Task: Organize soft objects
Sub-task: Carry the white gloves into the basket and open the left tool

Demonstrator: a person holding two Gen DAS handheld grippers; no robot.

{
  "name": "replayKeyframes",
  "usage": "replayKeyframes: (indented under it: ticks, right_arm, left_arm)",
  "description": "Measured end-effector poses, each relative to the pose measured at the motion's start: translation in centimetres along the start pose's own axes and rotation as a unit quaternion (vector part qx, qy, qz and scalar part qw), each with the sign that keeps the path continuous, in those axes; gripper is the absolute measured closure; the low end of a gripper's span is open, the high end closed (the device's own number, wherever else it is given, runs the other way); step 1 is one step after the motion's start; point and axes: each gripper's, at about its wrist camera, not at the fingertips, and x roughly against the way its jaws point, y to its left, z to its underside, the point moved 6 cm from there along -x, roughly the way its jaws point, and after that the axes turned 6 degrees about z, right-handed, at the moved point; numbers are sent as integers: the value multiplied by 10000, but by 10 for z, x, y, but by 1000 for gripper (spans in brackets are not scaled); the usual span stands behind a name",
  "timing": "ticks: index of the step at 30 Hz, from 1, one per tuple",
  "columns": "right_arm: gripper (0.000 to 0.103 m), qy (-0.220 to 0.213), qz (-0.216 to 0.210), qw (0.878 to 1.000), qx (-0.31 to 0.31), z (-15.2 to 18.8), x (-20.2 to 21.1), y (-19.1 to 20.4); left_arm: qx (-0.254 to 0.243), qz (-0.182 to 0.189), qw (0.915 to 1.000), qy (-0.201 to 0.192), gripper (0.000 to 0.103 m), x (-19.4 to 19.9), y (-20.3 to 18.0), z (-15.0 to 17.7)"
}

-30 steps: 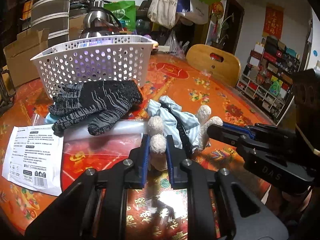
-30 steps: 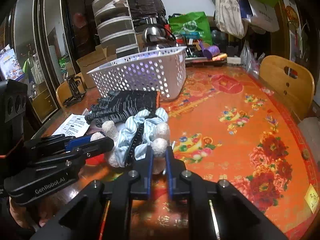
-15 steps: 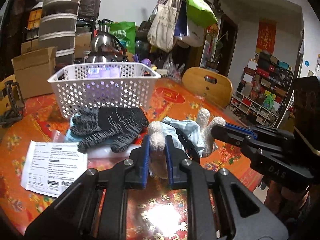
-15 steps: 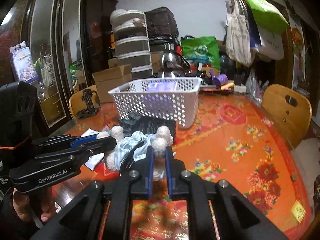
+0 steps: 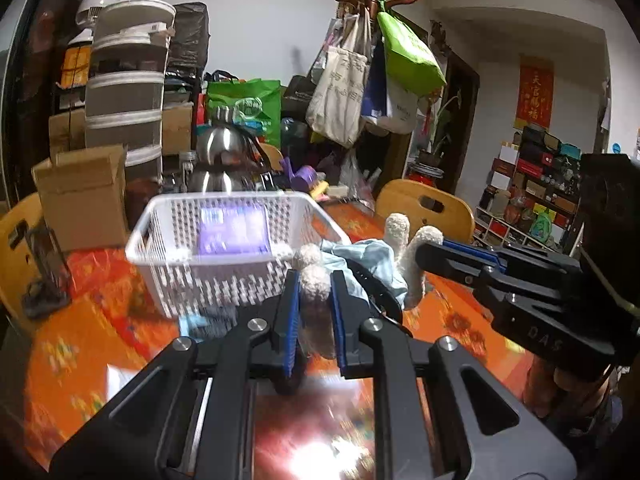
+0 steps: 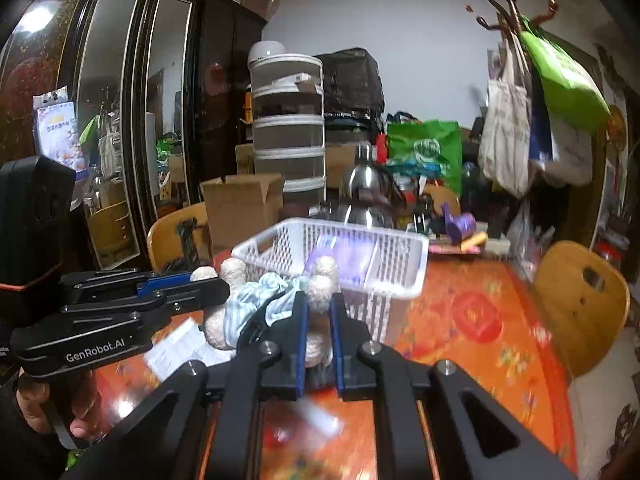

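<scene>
A soft toy (image 5: 368, 256) with cream fuzzy limbs and a light blue striped cloth hangs in the air between both grippers. My left gripper (image 5: 314, 280) is shut on one fuzzy limb. My right gripper (image 6: 319, 300) is shut on another limb of the toy (image 6: 260, 300). In the left wrist view the right gripper (image 5: 432, 250) comes in from the right; in the right wrist view the left gripper (image 6: 216, 286) comes in from the left. A white perforated basket (image 5: 224, 204) stands just behind the toy, with a purple pack (image 5: 234, 230) inside. Black knit gloves (image 5: 216, 316) lie under the basket's near wall, mostly hidden.
The table (image 6: 480, 320) has an orange flowered cover. A printed sheet (image 6: 180, 344) lies on it below the toy. Wooden chairs (image 5: 424, 204) (image 6: 580, 300) stand at the far edge. A cardboard box (image 5: 84, 196) and a steel kettle (image 5: 224, 160) crowd the back.
Both grippers have risen together with the toy, lifting it off the table. The gloves and the sheet have dropped low in the views, and the basket now sits level with the toy.
</scene>
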Motion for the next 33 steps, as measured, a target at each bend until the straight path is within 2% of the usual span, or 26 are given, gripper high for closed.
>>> replayKeyframes:
  ticks: [7,13,15,19,25,26,27,29,30,31,32,33]
  right_arm:
    - [94,-41,161,9999,-13,-64,-62,-14]
    - [94,112,279,9995,-12,-83,-125,-26]
    - [94,151,307,9994,26,-82,-142,-27]
    - [94,251,146,9995,85,-77,-169,-26]
    - [94,344,112,9992,168,-67,-194,-17]
    - [94,366,127,9990,206,-63,-197,-15]
    - [93,398,135,9989,212,-61,-199,-14]
    - [89,506,226,9983,200,-53,-203,-15]
    - [83,478,339,9981,165,-50,-203,-18]
    - [65,475,368,9981,101,-48,-202,-22]
    - [51,483,378,9981,0,-46,-202,-28]
    - [30,486,424,9979,-91,-44,-202,-33]
  left_arm:
    - [56,-196,9998,43,90,-32,38,-87]
    - [20,-521,9984,210,90,-88,72,-134]
    - [-124,-725,9969,283,90,-108,82,-139]
    - [-93,-957,9938,554,90,-142,105,-137]
    - [170,-1120,9918,594,89,-163,137,-127]
    - [170,-1147,9915,590,88,-164,141,-124]
    - [185,-1183,9909,612,81,-167,145,-122]
    - [249,-1249,9889,764,57,-174,152,-114]
    - [280,-1367,9868,825,36,-176,158,-109]
    - [339,-1466,9855,785,26,-175,164,-105]
    - [429,-1474,9857,696,25,-173,170,-102]
    - [540,-1434,9862,624,25,-170,176,-99]
